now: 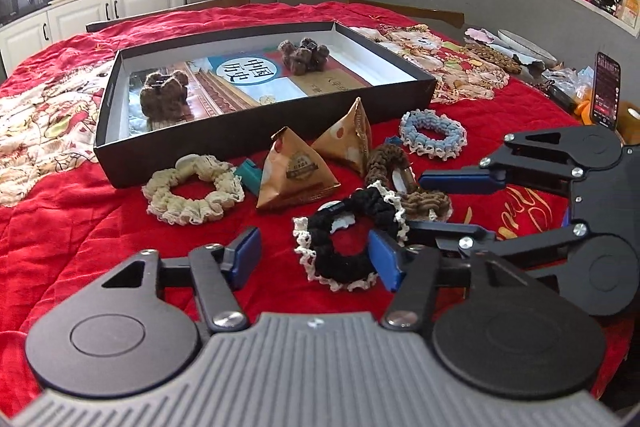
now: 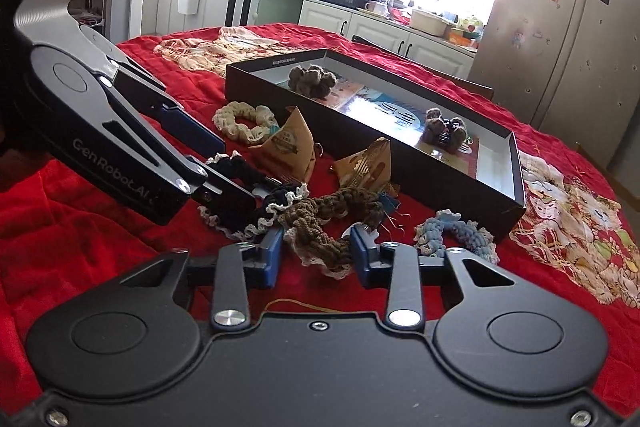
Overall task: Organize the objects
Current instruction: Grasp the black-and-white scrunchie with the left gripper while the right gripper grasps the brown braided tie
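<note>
While the red-quilted worktop [image 1: 72, 211] carries a scatter of crocheted scrunchies, both grippers reach low over its near edge. The left gripper [image 1: 316, 259] has its blue pads apart around the black scrunchie [image 1: 344, 247] with pale lace trim; one pad sits inside the ring, the other stands clear of its outer edge. The right gripper [image 2: 316, 255] straddles the brown scrunchie [image 2: 324, 223], its pads set close on either side of the yarn, though whether they actually press it I cannot tell. Beyond lie a cream scrunchie [image 1: 192, 195], a blue scrunchie [image 1: 434, 133] and two pyramid-shaped paper packets [image 1: 292, 175]. A black shallow box [image 1: 248, 147] stands behind them, holding a book [image 1: 256, 79] and two fuzzy brown scrunchies [image 1: 164, 95].
</note>
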{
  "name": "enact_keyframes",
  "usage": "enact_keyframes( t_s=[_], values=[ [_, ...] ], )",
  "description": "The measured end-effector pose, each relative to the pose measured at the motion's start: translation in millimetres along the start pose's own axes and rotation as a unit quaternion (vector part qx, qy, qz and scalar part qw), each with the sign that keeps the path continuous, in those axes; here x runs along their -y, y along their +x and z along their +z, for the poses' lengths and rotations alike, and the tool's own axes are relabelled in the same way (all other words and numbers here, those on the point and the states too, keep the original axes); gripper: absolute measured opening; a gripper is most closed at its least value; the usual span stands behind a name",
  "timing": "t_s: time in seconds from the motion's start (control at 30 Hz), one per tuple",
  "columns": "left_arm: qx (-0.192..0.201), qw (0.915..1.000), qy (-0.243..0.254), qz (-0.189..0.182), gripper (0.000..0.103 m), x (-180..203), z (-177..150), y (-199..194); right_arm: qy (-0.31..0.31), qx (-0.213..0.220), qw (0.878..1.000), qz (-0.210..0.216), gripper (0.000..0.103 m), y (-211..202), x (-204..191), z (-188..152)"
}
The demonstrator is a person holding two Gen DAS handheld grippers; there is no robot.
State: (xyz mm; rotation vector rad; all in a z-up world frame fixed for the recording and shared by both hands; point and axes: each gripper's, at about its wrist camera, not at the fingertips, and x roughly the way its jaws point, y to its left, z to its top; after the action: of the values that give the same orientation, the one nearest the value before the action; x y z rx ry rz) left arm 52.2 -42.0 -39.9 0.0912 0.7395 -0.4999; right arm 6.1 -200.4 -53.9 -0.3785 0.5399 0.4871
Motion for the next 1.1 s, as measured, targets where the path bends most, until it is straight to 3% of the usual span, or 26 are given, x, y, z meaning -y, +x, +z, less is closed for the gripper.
enact_keyframes(
  t_s=[0.2, 0.47, 1.1],
  values=[
    [-0.001, 1.0, 0.002, -0.008, 0.051, 2, 0, 2, -0.004, -0.001, 1.0, -0.005, 0.022, 0, 1, -2],
    [-0.004, 0.9999, 0.001, -0.012, 0.017, 2, 1, 2, -0.007, 0.003, 1.0, -0.008, 0.014, -1, 3, -3],
    [0.028, 0.9993, 0.011, -0.024, 0.013, 5, 9, -21, 0.016, 0.029, 0.999, -0.001, 0.012, -17, 9, 1]
  ],
)
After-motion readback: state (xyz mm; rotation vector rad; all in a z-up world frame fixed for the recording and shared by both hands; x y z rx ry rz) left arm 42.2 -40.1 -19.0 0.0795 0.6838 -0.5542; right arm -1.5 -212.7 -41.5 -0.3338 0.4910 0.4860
